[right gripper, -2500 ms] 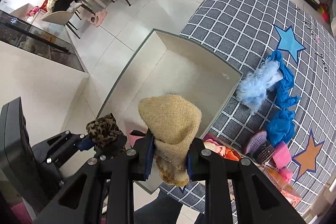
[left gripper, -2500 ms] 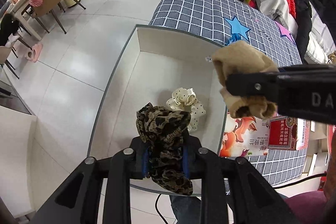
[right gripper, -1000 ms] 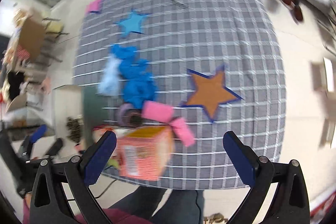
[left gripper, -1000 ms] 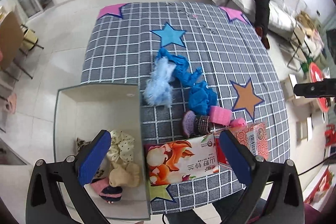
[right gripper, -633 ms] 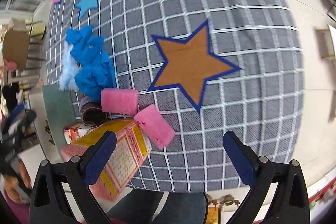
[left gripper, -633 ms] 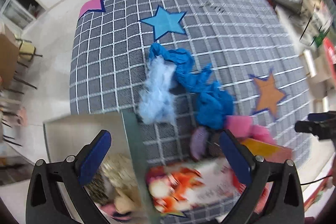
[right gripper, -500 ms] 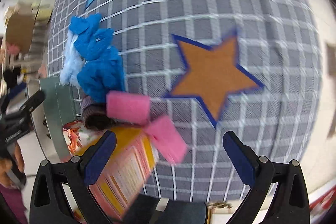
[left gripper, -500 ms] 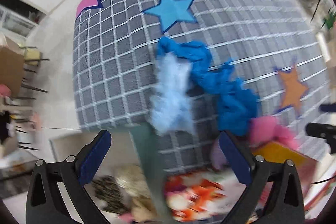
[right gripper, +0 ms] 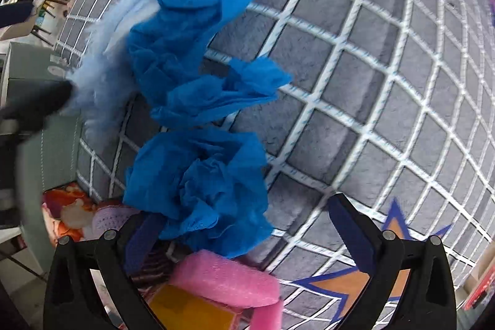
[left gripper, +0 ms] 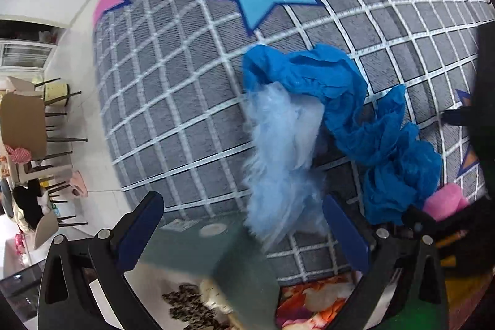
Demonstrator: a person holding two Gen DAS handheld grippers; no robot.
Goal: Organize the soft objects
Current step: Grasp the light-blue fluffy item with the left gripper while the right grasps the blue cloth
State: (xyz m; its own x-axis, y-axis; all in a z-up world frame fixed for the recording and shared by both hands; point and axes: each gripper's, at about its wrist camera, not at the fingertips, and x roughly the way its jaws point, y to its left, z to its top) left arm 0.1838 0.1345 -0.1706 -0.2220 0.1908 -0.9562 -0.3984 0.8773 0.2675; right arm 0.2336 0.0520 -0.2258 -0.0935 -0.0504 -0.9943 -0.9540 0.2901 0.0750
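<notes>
Both tongs gape wide and empty: the left gripper straddles one pale blue fluffy piece at the mat's edge beside the box. The right gripper hangs over one crumpled blue cloth and one pink foam roll.

Upper half of both wrist views is showing bare checked mat; I am finding open passage there. In the left view my left gripper is spread wide around the pale blue fluff, with the box wall crowding the lower centre. In the right view the blue crumpled cloth and pink foam roll are filling the lower centre between my right gripper fingers.
</notes>
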